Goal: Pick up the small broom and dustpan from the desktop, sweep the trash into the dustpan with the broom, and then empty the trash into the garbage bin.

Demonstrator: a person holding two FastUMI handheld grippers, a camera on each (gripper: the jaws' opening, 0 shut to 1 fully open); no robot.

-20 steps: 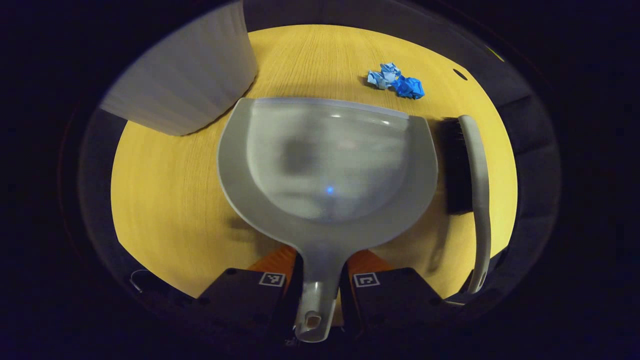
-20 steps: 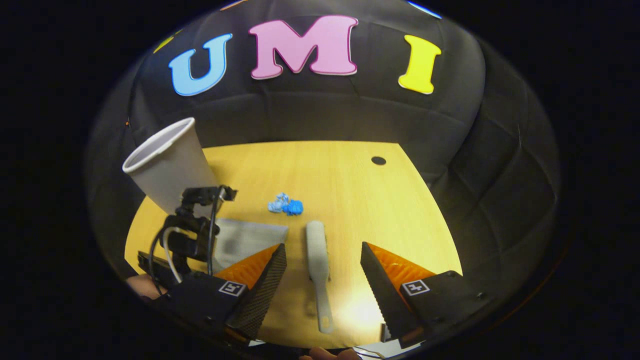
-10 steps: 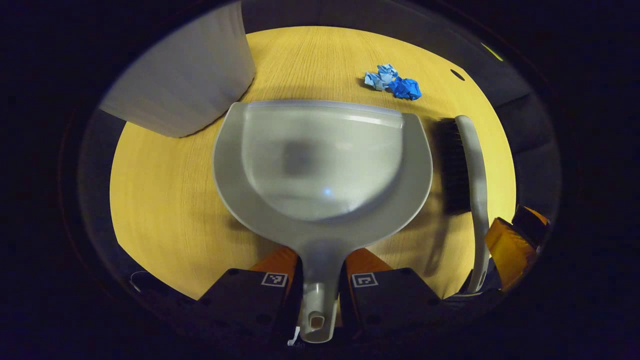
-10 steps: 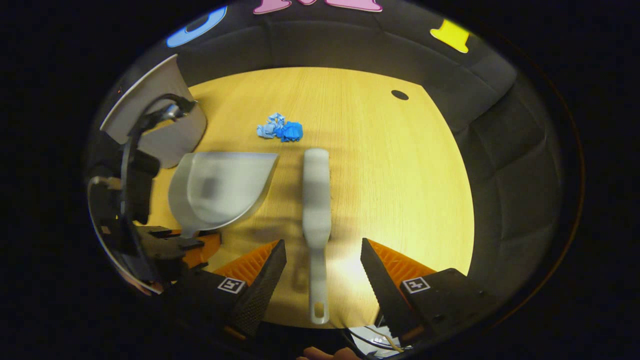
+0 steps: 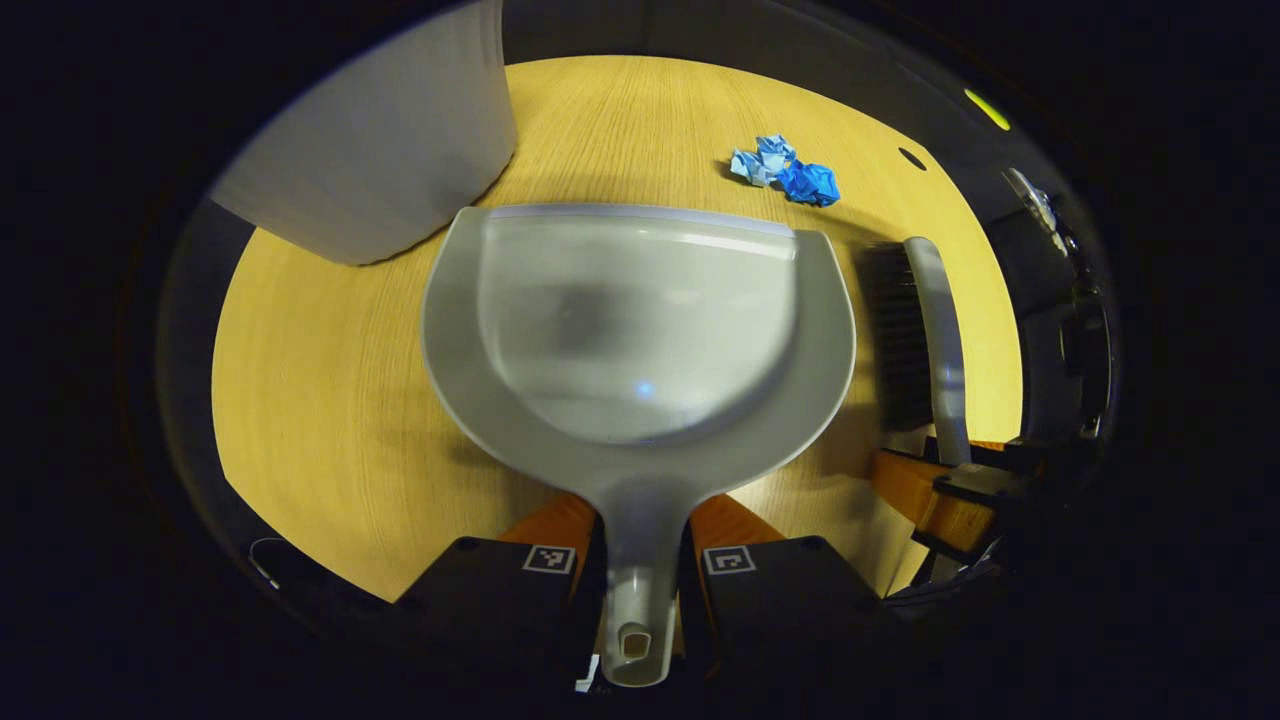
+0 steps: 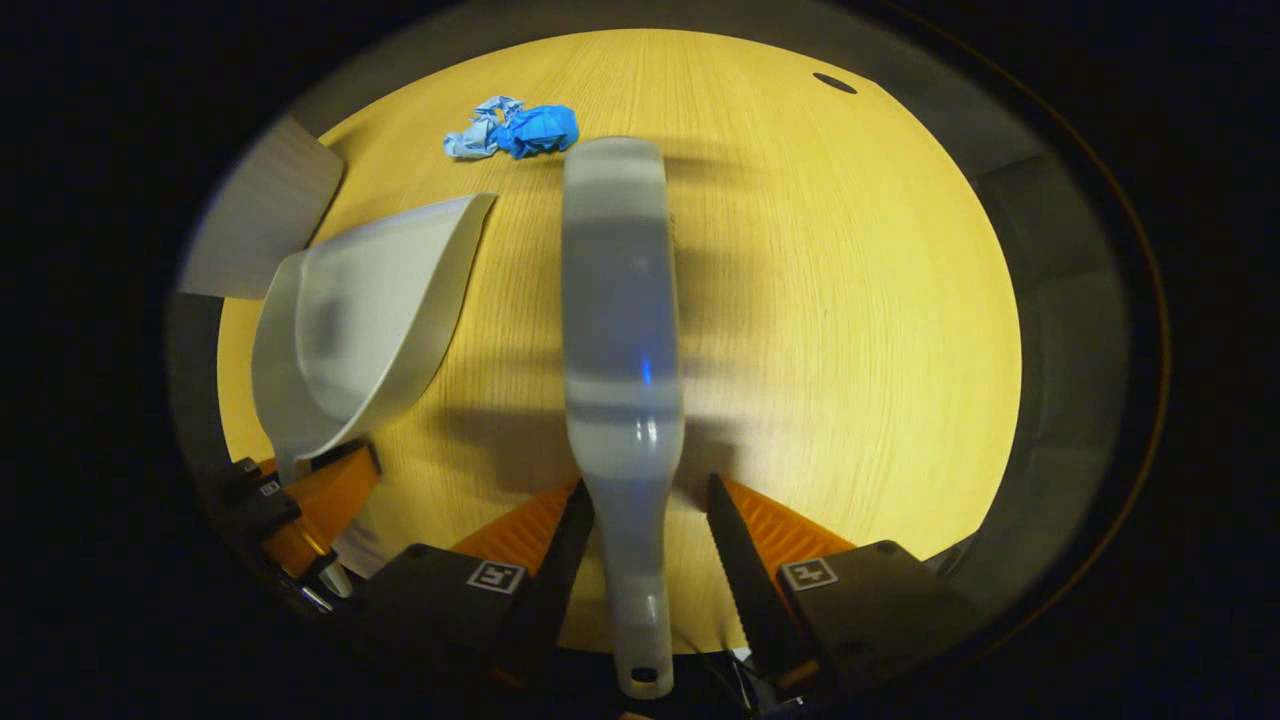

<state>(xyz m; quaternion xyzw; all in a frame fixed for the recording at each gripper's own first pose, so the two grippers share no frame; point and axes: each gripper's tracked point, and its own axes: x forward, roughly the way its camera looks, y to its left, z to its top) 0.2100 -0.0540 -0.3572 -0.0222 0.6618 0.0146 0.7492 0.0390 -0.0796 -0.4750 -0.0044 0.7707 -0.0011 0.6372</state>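
Gripping the dustpan (image 5: 640, 330) by its narrow handle, the left gripper (image 5: 640, 560) had both fingers pressed against the stem, the pan's wide mouth facing away across the yellow desktop (image 5: 330, 400) toward the crumpled blue trash (image 5: 785, 172). The right gripper (image 6: 640, 540) straddled the handle of the small broom (image 6: 620, 330), its fingers drawn in close on either side; whether both actually pressed on the handle could not be told from the right gripper view, where the broom was blurred. In the left gripper view the broom lay just beside the pan's right edge, bristles turned toward the pan. The pale garbage bin (image 5: 380, 150) stood at the pan's far left corner, well apart from the trash. The step in hand appeared to be securing the broom, with sweeping not yet begun. To do it well, the right fingers would likely need to seat squarely on the handle's slim part, so the head does not twist when the bristles drag. The pan's front lip would probably serve best flat on the wood, close behind the paper, since light wads could skid under a raised edge or scatter under a hard stroke.
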